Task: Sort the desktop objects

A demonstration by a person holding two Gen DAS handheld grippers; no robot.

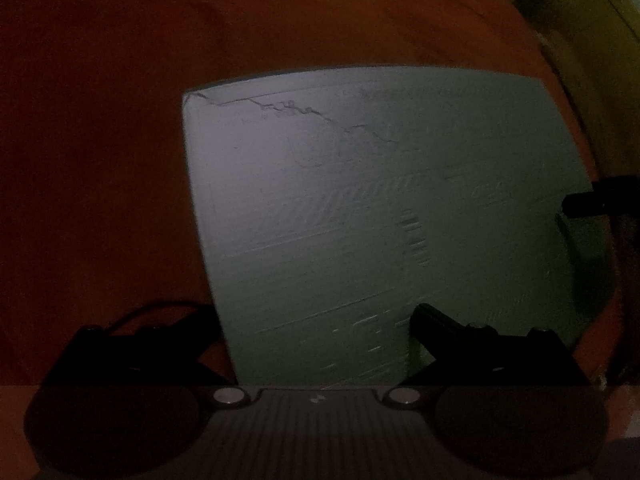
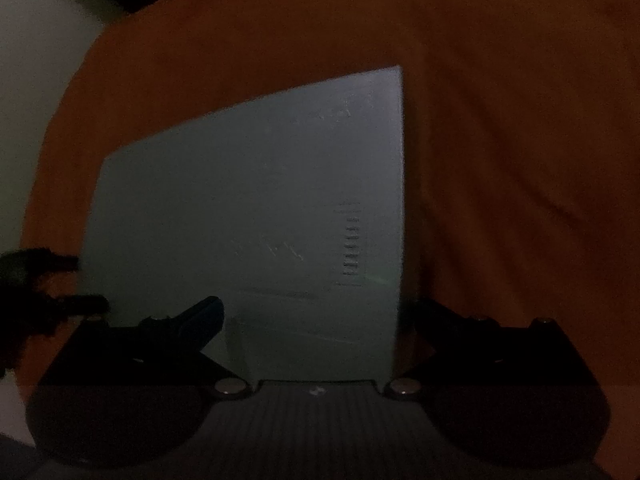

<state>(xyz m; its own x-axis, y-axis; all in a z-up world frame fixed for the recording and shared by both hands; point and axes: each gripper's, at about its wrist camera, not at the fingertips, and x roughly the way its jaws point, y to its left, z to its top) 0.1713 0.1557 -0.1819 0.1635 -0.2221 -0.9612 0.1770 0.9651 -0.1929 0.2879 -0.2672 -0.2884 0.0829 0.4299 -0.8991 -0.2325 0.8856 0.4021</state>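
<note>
Dim light and an orange cloth point(image 1: 100, 140) fill both views. Nearest, the left gripper point(image 1: 316, 320) has its fingers set either side of a pale flat box point(image 1: 360, 220), one over its face, one behind; whether they pinch it cannot be told. The right gripper point(image 2: 316, 316) straddles the box's point(image 2: 260, 208) opposite edge likewise. Beyond lies only cloth, so no sorting destination shows; progress looks early.

Both my views are looking very dim and grainy, with slight blur and fisheye bending at edges.
</note>
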